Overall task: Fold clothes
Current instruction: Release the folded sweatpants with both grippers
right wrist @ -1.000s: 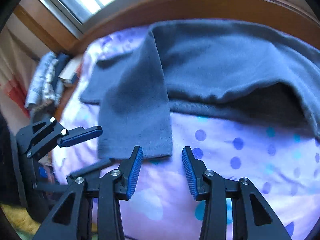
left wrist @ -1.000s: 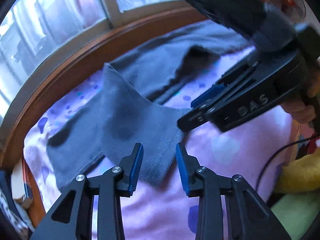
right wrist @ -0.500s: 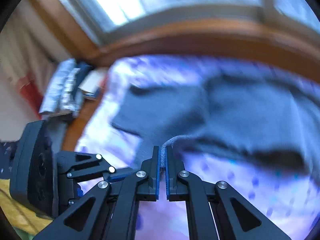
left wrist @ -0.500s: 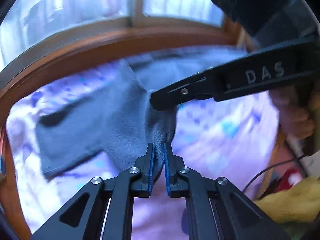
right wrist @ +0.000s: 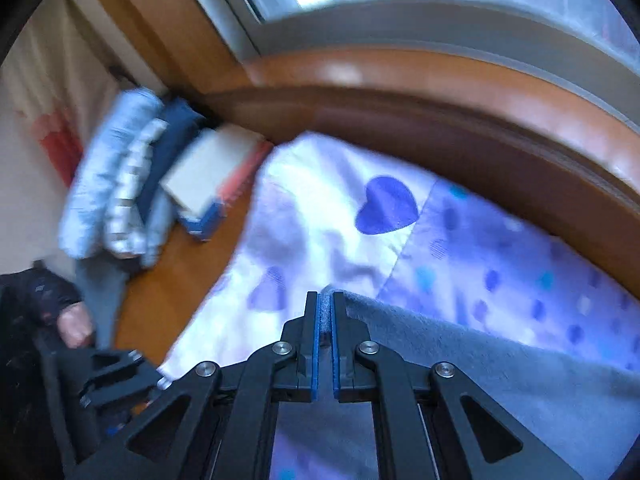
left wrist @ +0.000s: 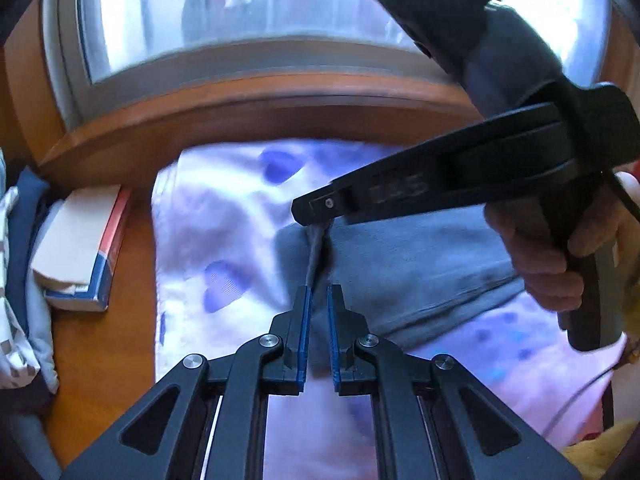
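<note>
A grey-blue garment (left wrist: pixel 420 264) lies on a lilac sheet with purple hearts (left wrist: pixel 224 216). My left gripper (left wrist: pixel 318 292) is shut on a raised fold of its edge. In that view my right gripper (left wrist: pixel 316 210) reaches in from the right and pinches the same edge a little farther up, with a hand (left wrist: pixel 540 264) on its handle. In the right wrist view my right gripper (right wrist: pixel 326 300) clamps a corner of the garment (right wrist: pixel 500 360); its jaws are opening slightly with the cloth still between the pads. The left gripper (right wrist: pixel 120 372) shows at the lower left, blurred.
A curved wooden ledge (left wrist: pixel 240 120) and a window bound the far side. A book (left wrist: pixel 80 240) and a pile of folded clothes (right wrist: pixel 120 184) sit on the wooden surface at the left. Something yellow (left wrist: pixel 592 448) lies at the lower right.
Both grippers closed on the garment's near edge and carried it toward the left side of the bed. The cloth that lay spread out is now drawn up between them.
</note>
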The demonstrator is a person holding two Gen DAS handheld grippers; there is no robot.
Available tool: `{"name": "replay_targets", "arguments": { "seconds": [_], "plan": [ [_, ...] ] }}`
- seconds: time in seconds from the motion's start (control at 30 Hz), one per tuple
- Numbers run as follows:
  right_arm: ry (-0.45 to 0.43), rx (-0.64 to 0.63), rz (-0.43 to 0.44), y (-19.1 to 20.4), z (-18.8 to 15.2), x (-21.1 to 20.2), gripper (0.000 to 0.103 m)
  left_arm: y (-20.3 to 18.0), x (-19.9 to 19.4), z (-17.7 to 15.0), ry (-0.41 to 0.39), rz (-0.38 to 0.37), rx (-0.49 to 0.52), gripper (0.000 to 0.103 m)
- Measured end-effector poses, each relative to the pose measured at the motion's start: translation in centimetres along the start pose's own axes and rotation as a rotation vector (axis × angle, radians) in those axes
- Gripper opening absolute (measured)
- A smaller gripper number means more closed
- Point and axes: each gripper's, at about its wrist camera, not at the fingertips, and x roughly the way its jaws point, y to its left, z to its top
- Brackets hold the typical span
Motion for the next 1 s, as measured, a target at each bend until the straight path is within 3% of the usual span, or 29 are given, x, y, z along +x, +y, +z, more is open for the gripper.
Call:
{"name": "replay_targets", "arguments": {
  "seconds": [0.1,0.2,0.27,0.33,0.47,0.57,0.67,0.83,1.0],
  "plan": [
    [-0.033,0.037,-0.008,-0.2,0.2,0.4,0.009,1.5,1.5,-0.5,0.053,0.057,-0.034,0.009],
    [-0.125,0.051,0.018,-0.5,-0.4,-3.2,0.022,2.4,0.4,-0.8,0.042,0.0,-0.077,0.009],
    [-0.182,-0.022,-0.08,-0.5,-2.7,-6.5,0.042,2.3,-0.3,-0.7,0.044,-0.057,-0.079,0.02],
    [-0.232,-0.115,-0.215,-0.5,-5.8,-9.6,0.042,1.9,-0.7,-0.4,0.041,-0.088,-0.075,0.029],
    [-0.196,-0.192,-0.443,-2.4,-12.6,-11.2,0.042,0.7,-0.2,-0.5,0.045,-0.098,-0.058,0.031],
    [-0.154,-0.195,-0.512,-3.8,-15.9,-11.0,0.042,-0.1,0.8,-0.8,0.083,-0.112,-0.032,0.031],
    [-0.114,-0.223,-0.556,-4.1,-17.5,-9.6,0.042,-0.7,1.9,-1.0,0.126,-0.112,-0.014,0.031],
    [-0.054,-0.291,-0.55,-4.0,-17.9,-6.9,0.042,-1.3,2.8,-0.7,0.163,-0.1,0.006,0.031],
    [-0.075,-0.251,-0.506,-4.7,-16.7,-6.6,0.042,-1.4,3.3,-0.5,0.176,-0.097,-0.021,0.035]
  ]
}}
